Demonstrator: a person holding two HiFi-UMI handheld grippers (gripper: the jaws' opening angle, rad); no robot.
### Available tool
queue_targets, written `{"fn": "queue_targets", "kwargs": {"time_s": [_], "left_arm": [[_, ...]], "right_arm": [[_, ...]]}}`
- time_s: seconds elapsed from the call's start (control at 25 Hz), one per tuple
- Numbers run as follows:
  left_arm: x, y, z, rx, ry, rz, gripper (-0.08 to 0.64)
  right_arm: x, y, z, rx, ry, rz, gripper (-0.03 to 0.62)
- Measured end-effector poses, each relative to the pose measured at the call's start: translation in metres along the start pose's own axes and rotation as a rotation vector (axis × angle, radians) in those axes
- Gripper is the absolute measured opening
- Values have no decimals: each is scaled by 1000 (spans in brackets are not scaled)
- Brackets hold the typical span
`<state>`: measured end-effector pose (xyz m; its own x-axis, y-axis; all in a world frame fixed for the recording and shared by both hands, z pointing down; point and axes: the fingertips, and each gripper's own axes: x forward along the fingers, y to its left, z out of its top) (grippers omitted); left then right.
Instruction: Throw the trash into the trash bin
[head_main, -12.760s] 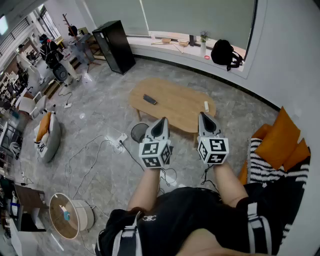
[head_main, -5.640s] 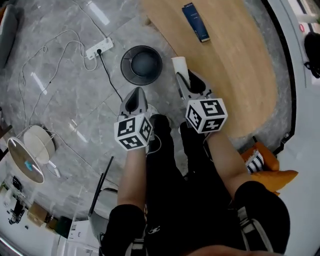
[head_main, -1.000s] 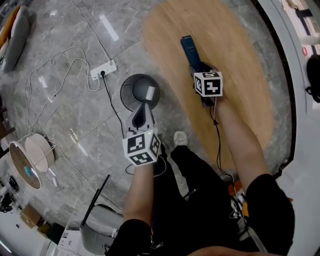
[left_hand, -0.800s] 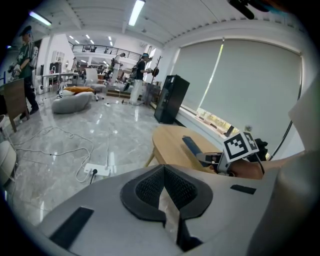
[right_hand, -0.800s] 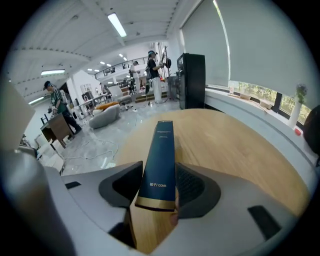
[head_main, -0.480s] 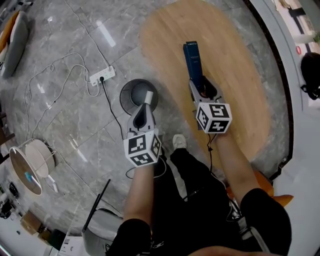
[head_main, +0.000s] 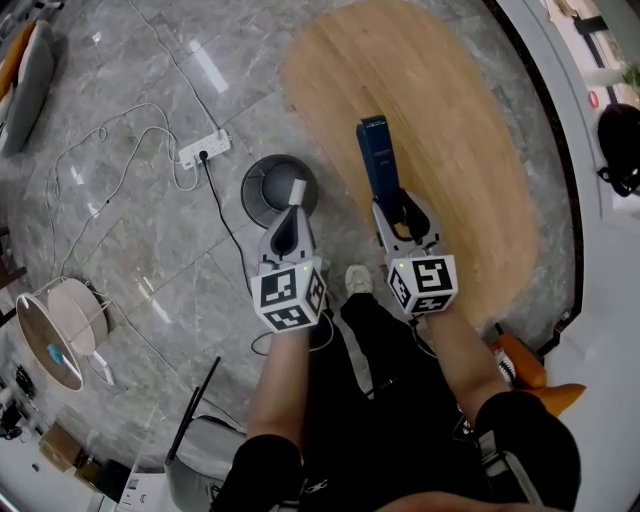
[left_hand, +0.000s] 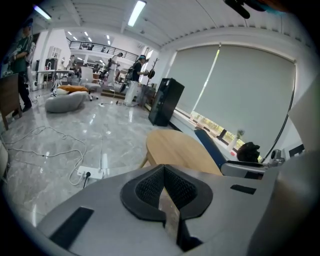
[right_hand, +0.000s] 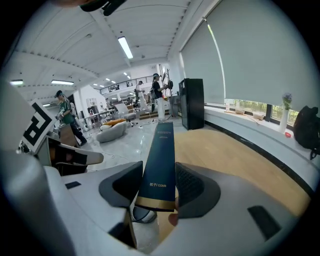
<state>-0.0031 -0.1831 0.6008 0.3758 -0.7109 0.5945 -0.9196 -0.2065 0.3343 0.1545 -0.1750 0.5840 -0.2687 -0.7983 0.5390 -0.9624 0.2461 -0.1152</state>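
Note:
A round dark trash bin (head_main: 249, 190) stands on the floor by the table's left edge, with a white piece of trash (head_main: 297, 189) inside it. My left gripper (head_main: 291, 212) hovers at the bin's near rim, its jaws together and nothing between them (left_hand: 164, 172). My right gripper (head_main: 397, 203) is shut on the near end of a long dark blue box (head_main: 376, 155), held above the oval wooden table (head_main: 470, 130). In the right gripper view the box (right_hand: 160, 150) juts forward from between the pads (right_hand: 191, 186), with the table (right_hand: 240, 160) beyond.
A white power strip (head_main: 203, 150) with trailing cables lies on the grey floor left of the bin. A round white appliance (head_main: 60, 330) stands at far left. The person's shoe (head_main: 357, 280) sits between the grippers. A black cabinet (left_hand: 166, 100) stands by the window wall.
My right gripper has lifted the blue box off the table and drawn it back and left, towards the person. The left gripper stays by the bin.

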Motion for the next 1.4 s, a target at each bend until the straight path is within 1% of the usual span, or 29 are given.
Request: {"fn": "queue_targets", "kwargs": {"time_s": [0.16, 0.24, 0.36, 0.56, 0.72, 0.84, 1.0, 1.08, 1.16, 1.28, 1.32, 1.4], "left_arm": [[-6, 15, -2, -8, 0, 6, 12], [-8, 30, -4, -15, 2, 14, 11], [-12, 59, -9, -28, 10, 37, 12], [-31, 109, -17, -73, 10, 90, 11], [-40, 151, -30, -108, 23, 111, 11], [-42, 178, -45, -138, 44, 124, 11], [-44, 203, -60, -162, 62, 126, 11], [-44, 213, -69, -165, 77, 125, 11], [-43, 221, -76, -169, 90, 124, 11], [-40, 228, -83, -174, 103, 116, 11], [-39, 230, -84, -173, 107, 113, 11], [-36, 233, -88, -172, 116, 107, 11]], "right_arm": [[10, 24, 1, 3, 4, 37, 210], [21, 41, -3, 13, 17, 59, 210], [42, 74, -20, 41, 64, 99, 210], [70, 136, -60, 88, 189, 180, 210], [104, 174, -112, 119, 352, 217, 210], [136, 187, -159, 130, 484, 194, 210], [174, 187, -219, 188, 712, 147, 210], [188, 186, -243, 205, 819, 128, 210], [200, 185, -261, 206, 899, 111, 210], [218, 179, -275, 133, 959, 76, 211], [224, 177, -277, 104, 956, 59, 211], [235, 174, -278, 65, 920, 33, 211]]}}
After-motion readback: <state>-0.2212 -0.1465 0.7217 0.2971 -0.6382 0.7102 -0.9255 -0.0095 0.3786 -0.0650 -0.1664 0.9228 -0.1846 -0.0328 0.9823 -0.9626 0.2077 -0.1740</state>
